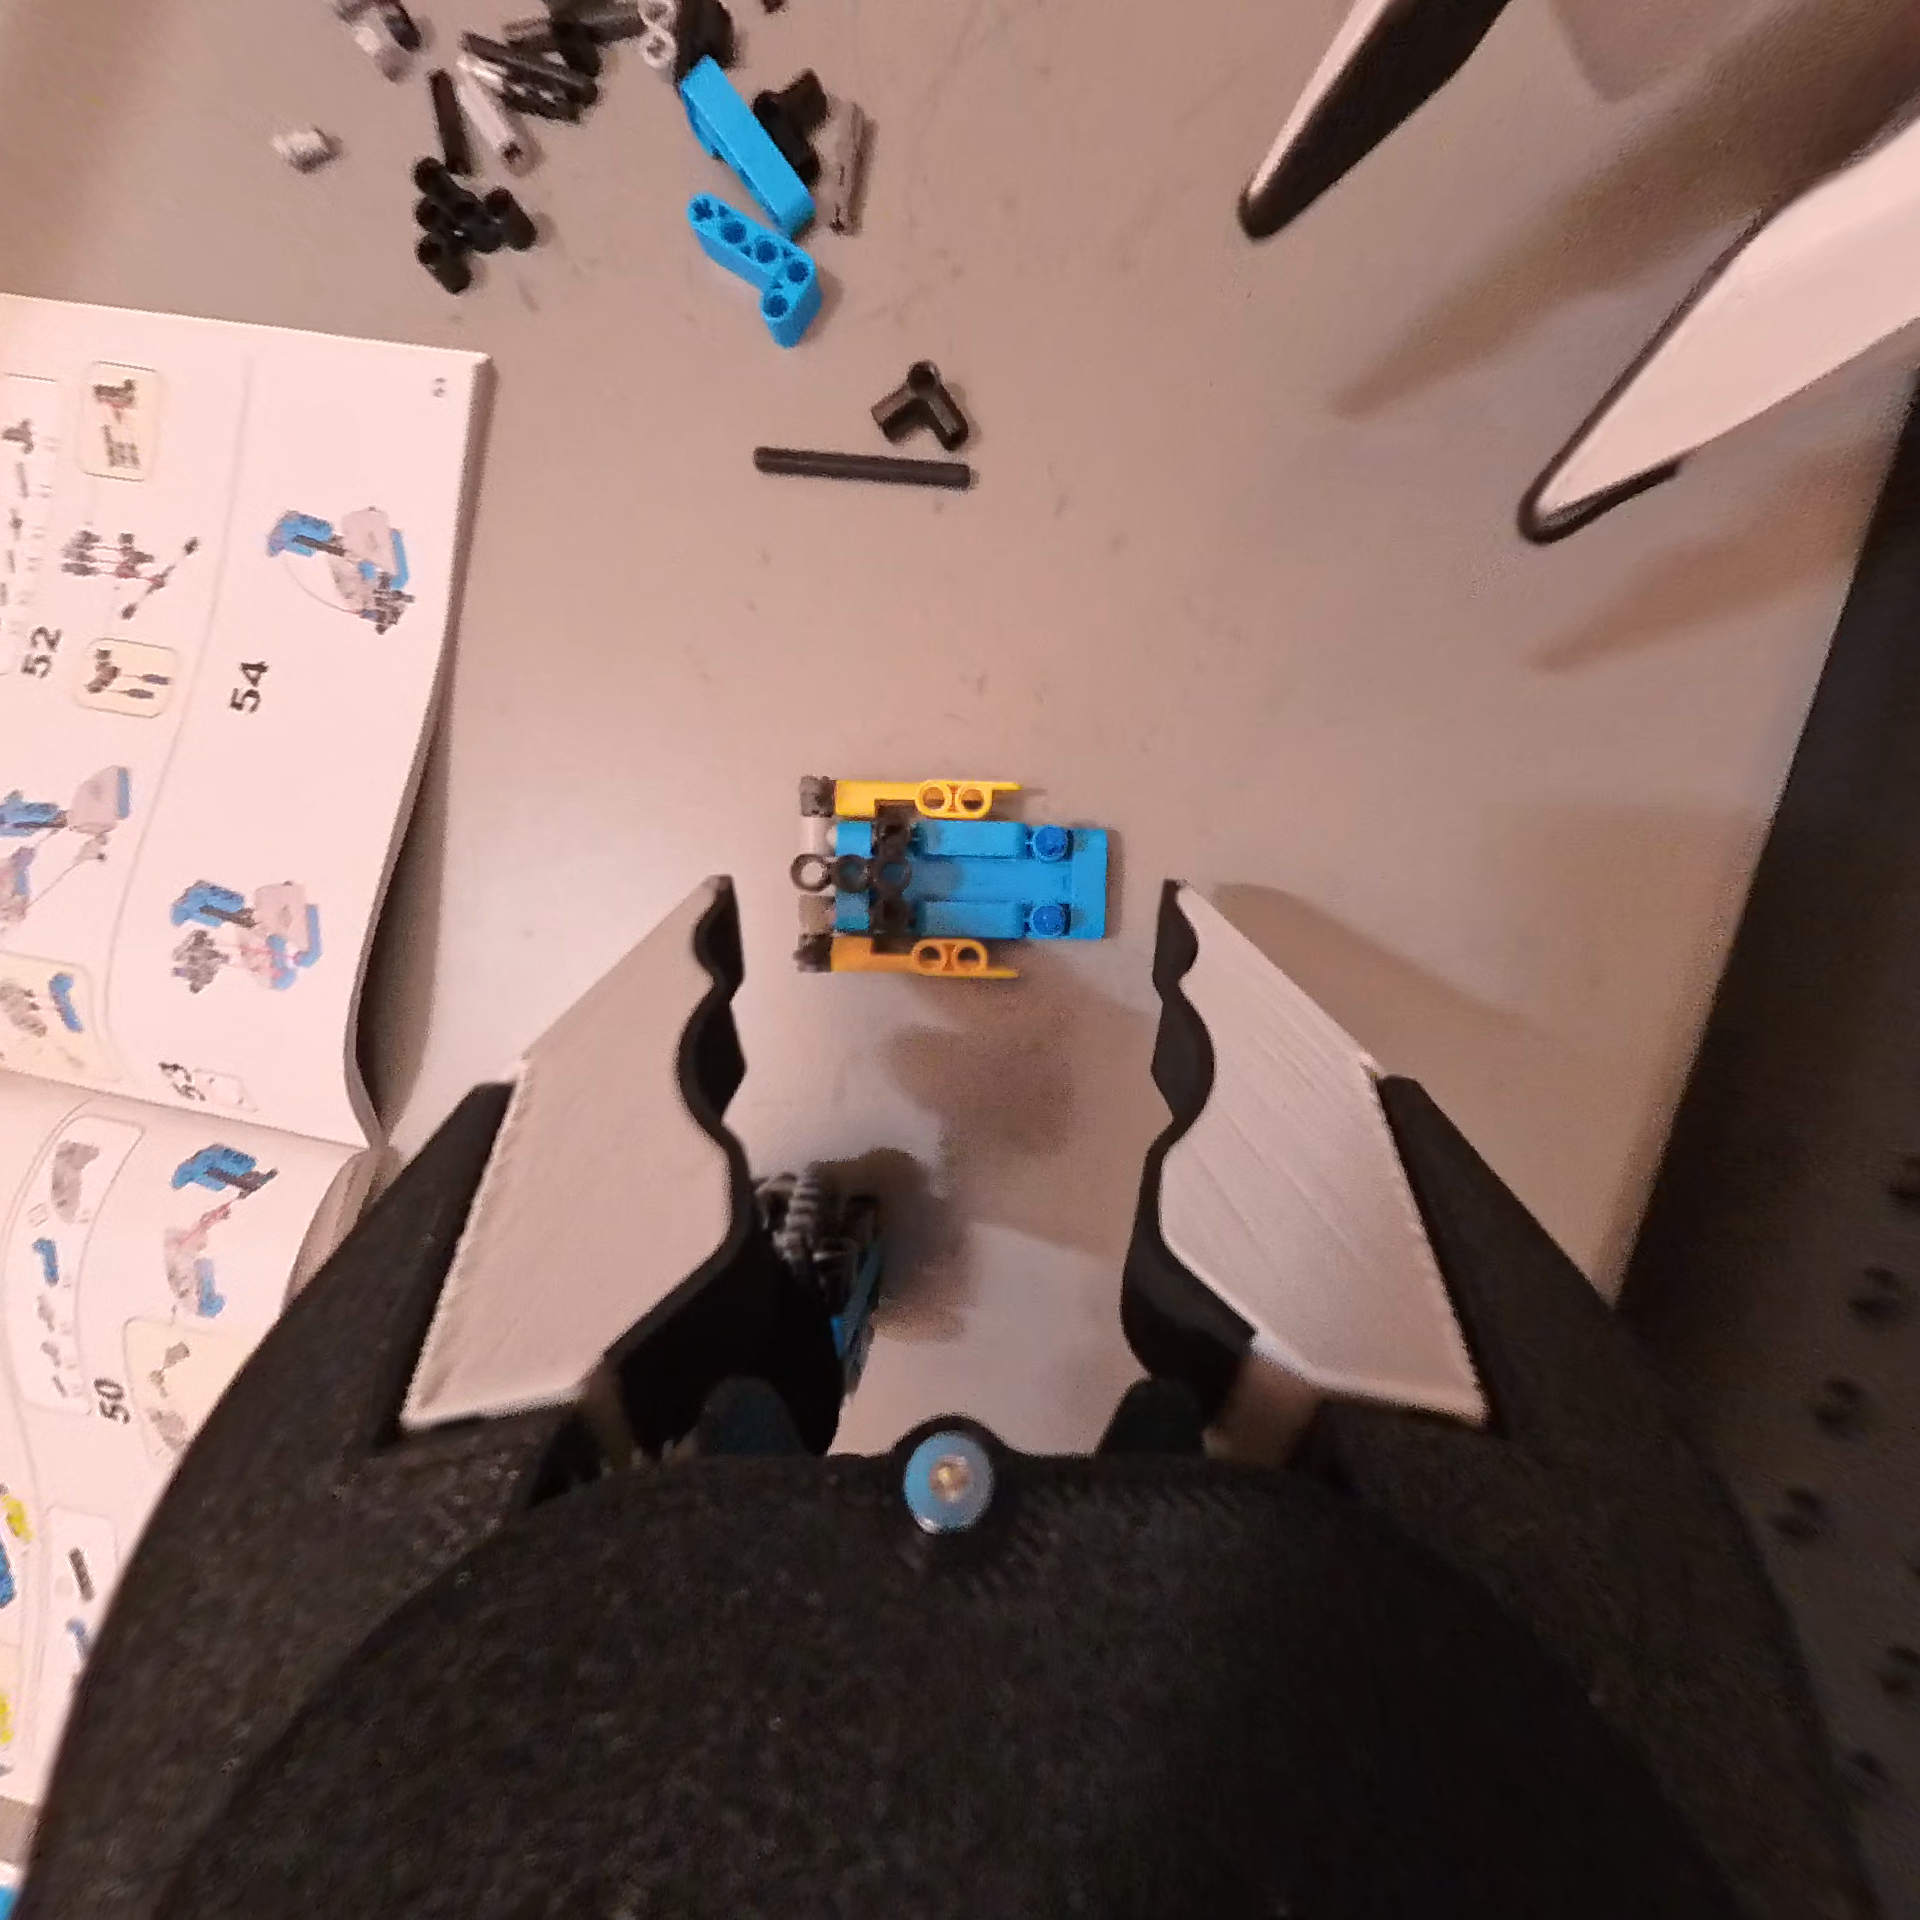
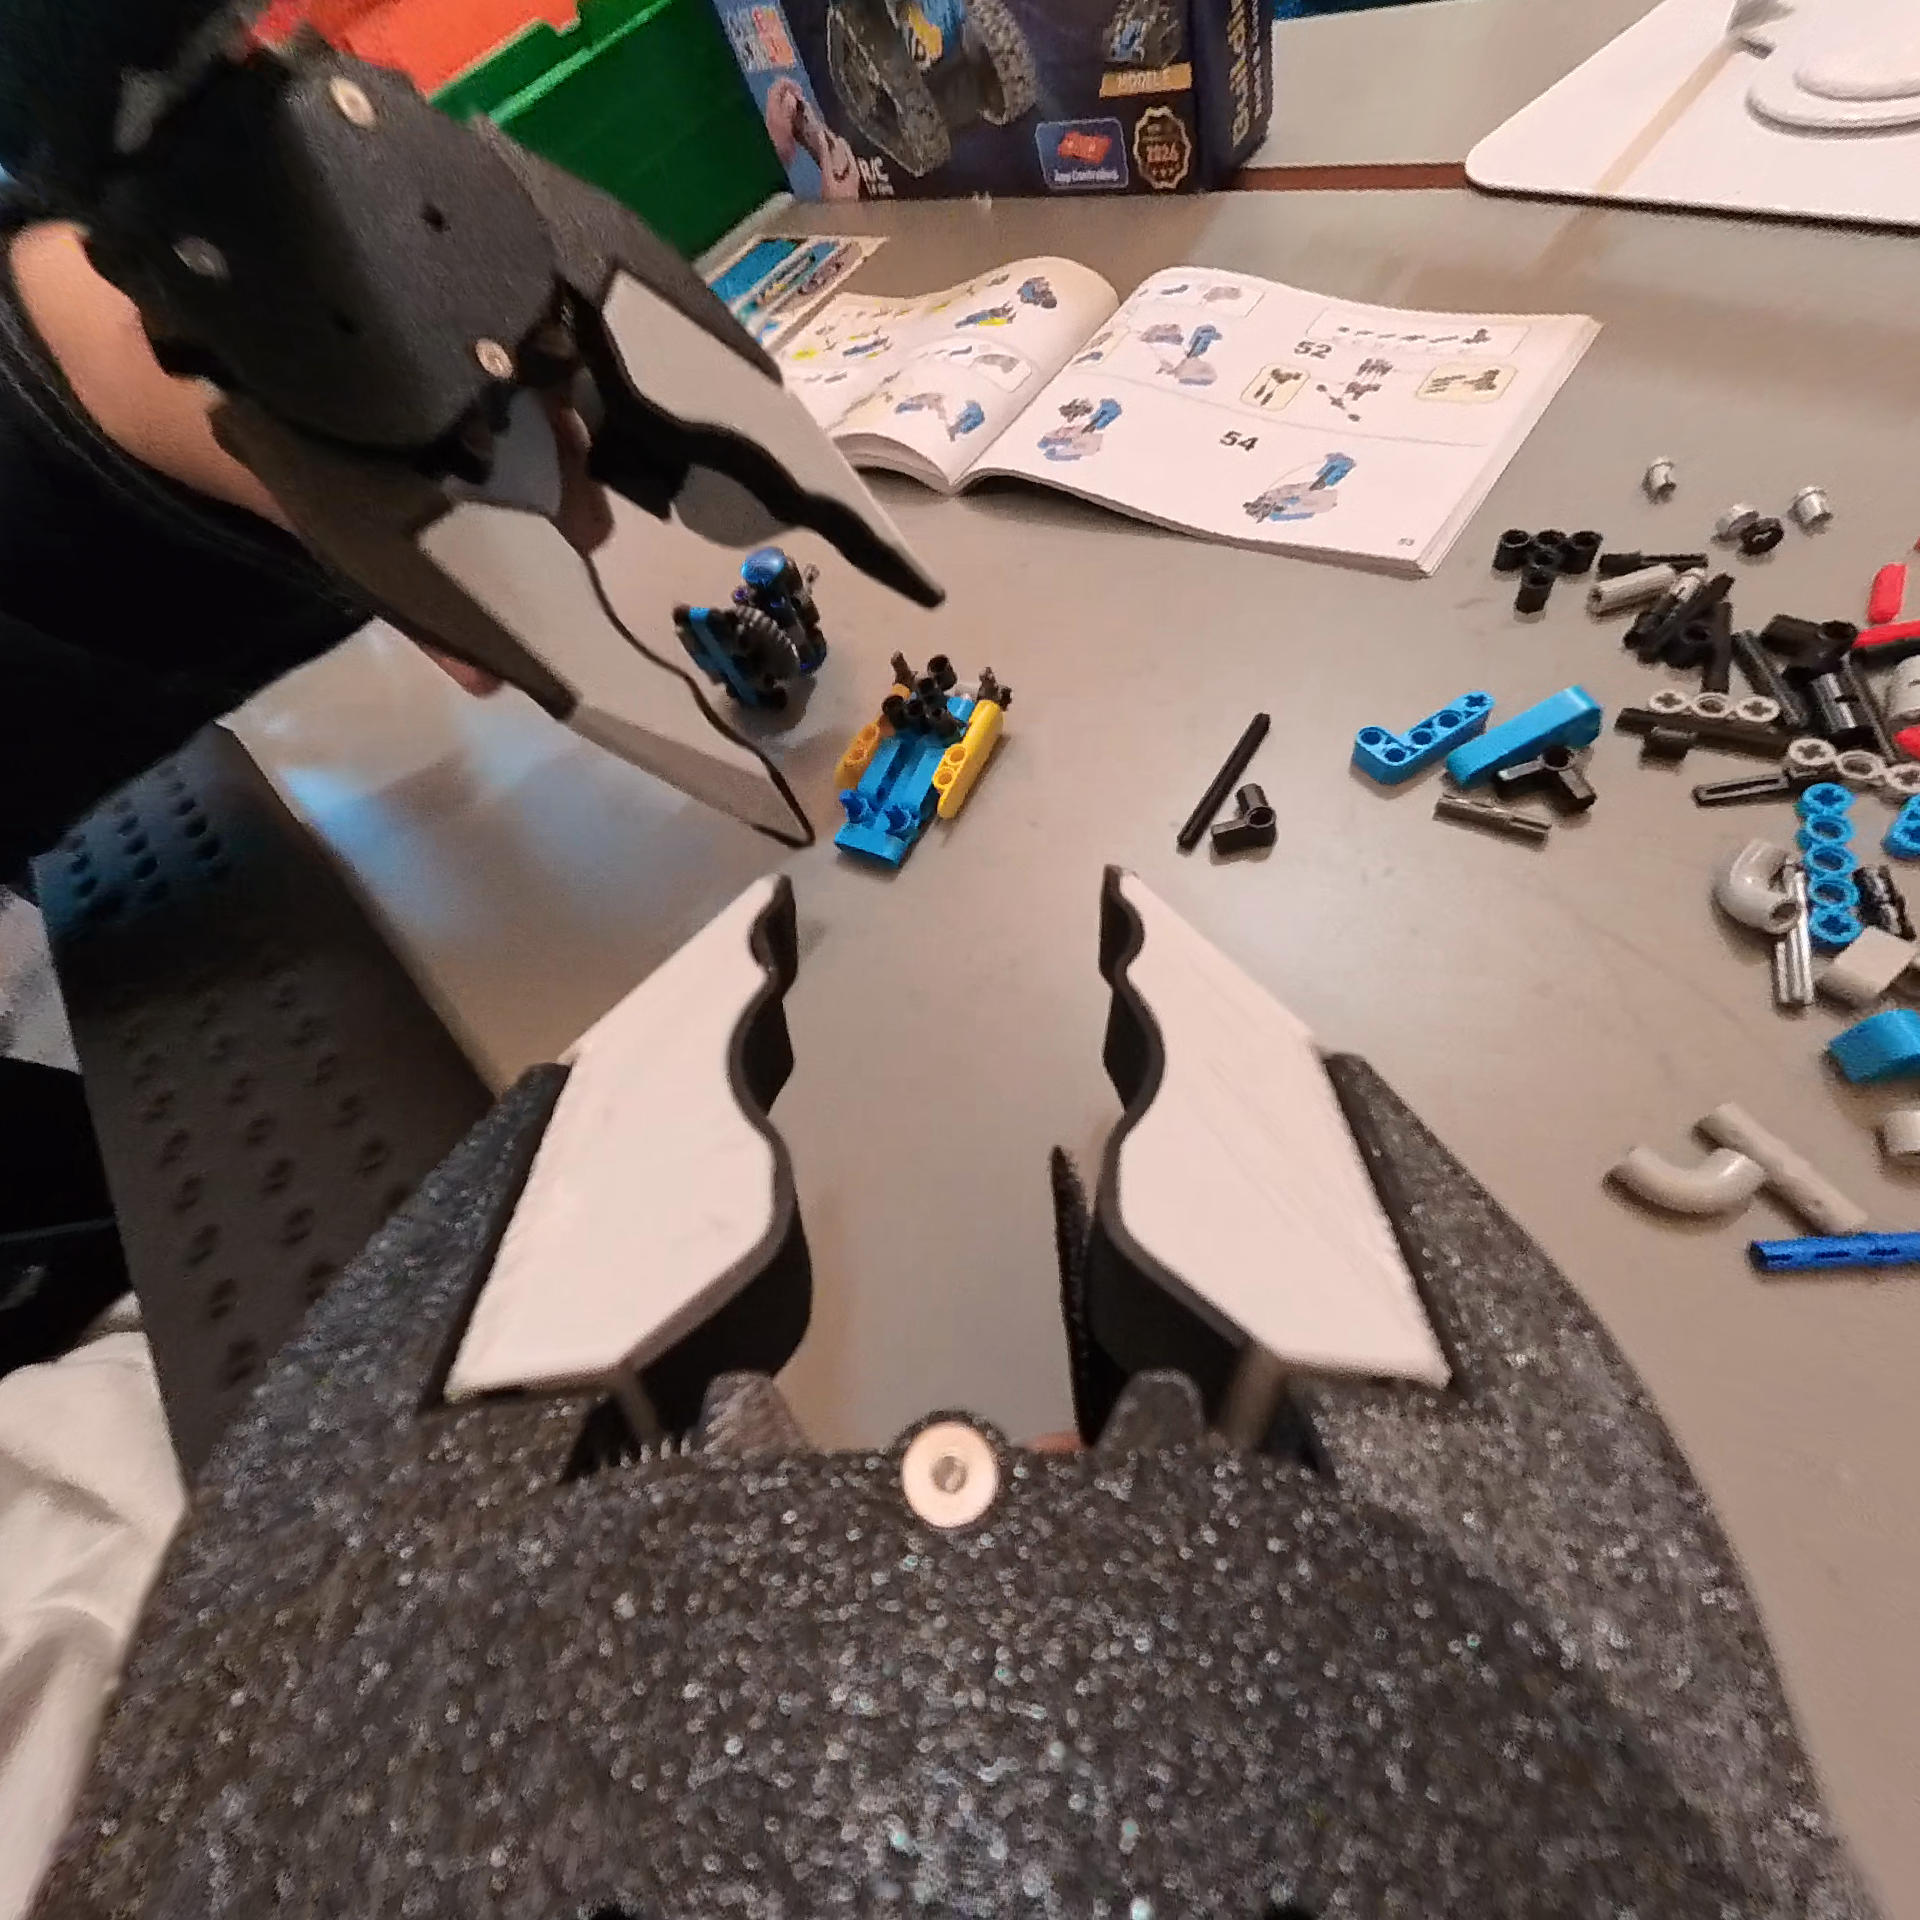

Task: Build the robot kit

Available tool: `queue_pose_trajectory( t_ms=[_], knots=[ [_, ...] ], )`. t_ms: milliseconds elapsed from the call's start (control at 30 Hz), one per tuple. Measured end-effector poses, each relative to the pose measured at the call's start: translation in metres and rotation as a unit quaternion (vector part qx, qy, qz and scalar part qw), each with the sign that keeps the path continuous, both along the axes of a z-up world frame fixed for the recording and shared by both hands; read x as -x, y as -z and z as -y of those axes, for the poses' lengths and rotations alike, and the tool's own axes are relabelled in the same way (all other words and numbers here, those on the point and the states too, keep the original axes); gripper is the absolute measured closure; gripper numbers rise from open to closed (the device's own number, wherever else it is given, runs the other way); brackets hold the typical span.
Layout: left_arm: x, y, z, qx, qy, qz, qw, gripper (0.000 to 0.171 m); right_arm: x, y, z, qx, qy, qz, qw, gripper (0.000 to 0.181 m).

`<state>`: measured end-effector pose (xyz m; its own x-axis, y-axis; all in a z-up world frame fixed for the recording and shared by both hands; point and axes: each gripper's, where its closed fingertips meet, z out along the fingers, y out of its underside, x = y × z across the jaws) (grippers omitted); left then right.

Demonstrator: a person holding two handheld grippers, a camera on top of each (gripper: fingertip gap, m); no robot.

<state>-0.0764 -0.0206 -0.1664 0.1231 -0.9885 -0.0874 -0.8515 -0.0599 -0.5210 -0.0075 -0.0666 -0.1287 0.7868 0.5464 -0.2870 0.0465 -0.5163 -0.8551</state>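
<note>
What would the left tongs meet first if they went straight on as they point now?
Probably the blue and yellow brick assembly, lying directly ahead of the open left tongs on the grey table; depth is uncertain.

The left tool (image 1: 945, 904) hides most of a small geared assembly (image 1: 831, 1247). The open booklet (image 1: 208, 727) is cut off at the left edge.

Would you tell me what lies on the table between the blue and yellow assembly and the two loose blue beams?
A long black axle and a small black angle connector lie between the blue and yellow assembly and the blue beams; both views show them.
</note>
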Motion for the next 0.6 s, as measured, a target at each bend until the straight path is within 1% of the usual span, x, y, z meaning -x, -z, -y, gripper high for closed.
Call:
queue_pose_trajectory(
  t_ms=[267, 367, 400, 433, 500, 600],
  knots=[
    [-0.006, 0.016, -0.006, 0.001, -0.010, -0.019, 1.000, 0.099, -0.002, 0.000, 0.001, 0.022, -0.012, -0.045, 0.999, 0.123],
    [-0.009, 0.012, -0.010, -0.009, -0.010, -0.004, 1.000, 0.113, -0.003, 0.000, 0.000, 0.032, -0.013, -0.064, 0.997, 0.123],
    [-0.009, 0.010, -0.010, -0.011, -0.008, 0.002, 1.000, 0.127, -0.003, 0.001, 0.000, 0.037, -0.014, -0.070, 0.997, 0.123],
    [-0.010, 0.008, -0.011, -0.016, -0.007, 0.011, 1.000, 0.147, -0.003, 0.001, -0.001, 0.044, -0.015, -0.076, 0.996, 0.123],
    [-0.011, 0.003, -0.012, -0.017, -0.013, 0.030, 0.999, 0.148, -0.001, 0.004, -0.001, 0.059, -0.018, -0.085, 0.995, 0.124],
    [-0.005, 0.007, -0.012, -0.021, -0.019, 0.025, 0.999, 0.148, 0.004, 0.008, -0.002, 0.081, -0.023, -0.097, 0.992, 0.125]
  ],
)
